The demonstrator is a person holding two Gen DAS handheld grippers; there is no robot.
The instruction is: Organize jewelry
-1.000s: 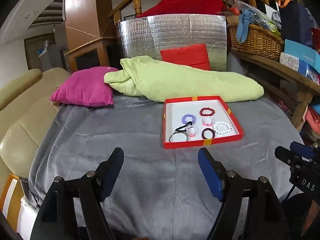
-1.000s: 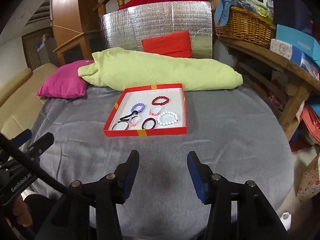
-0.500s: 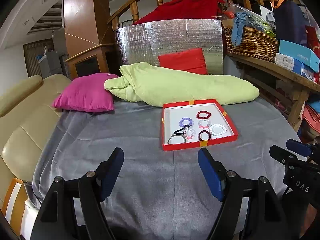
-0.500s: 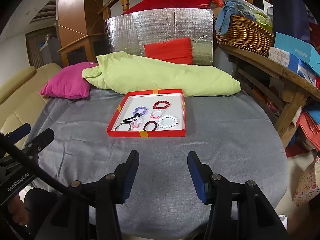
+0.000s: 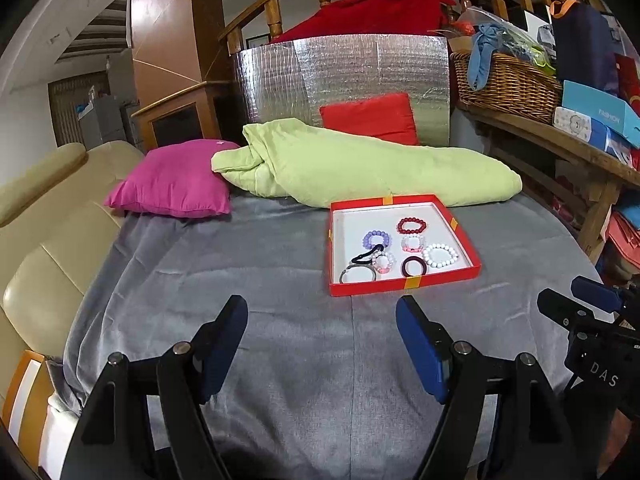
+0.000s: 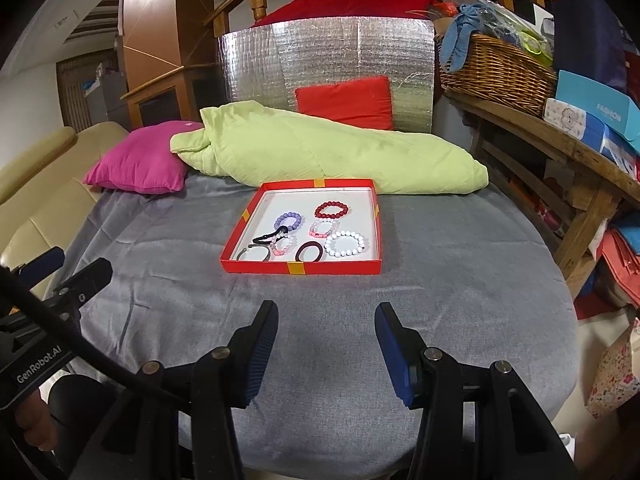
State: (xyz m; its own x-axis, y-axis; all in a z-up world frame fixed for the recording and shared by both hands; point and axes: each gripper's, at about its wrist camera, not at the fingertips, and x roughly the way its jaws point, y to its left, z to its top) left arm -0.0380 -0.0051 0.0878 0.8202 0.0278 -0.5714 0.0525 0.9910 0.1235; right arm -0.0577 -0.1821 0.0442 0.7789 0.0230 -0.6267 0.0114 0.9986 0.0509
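Observation:
A shallow red box [image 5: 405, 281] [image 6: 300, 267] with a white floor lies on the grey cloth. In it are several bracelets and hair ties: a red bead bracelet [image 5: 411, 225] [image 6: 331, 209], a purple one [image 5: 376, 238] [image 6: 287, 220], a white one [image 5: 440, 255] [image 6: 344, 244], a dark hair tie [image 5: 413, 266] [image 6: 309, 251] and others. My left gripper [image 5: 322, 330] is open and empty, well short of the box. My right gripper [image 6: 326, 332] is open and empty, also short of the box.
A green folded quilt [image 5: 360, 168] lies right behind the box, with a magenta pillow [image 5: 172, 184] to its left and a red pillow [image 5: 370, 118] against a silver panel. A wooden shelf [image 5: 560, 144] with a basket and boxes stands on the right. A beige sofa [image 5: 36, 240] is on the left.
Both grippers have drawn back and risen a little, so the box looks farther off. The jaws have stayed open and the jewelry has not moved.

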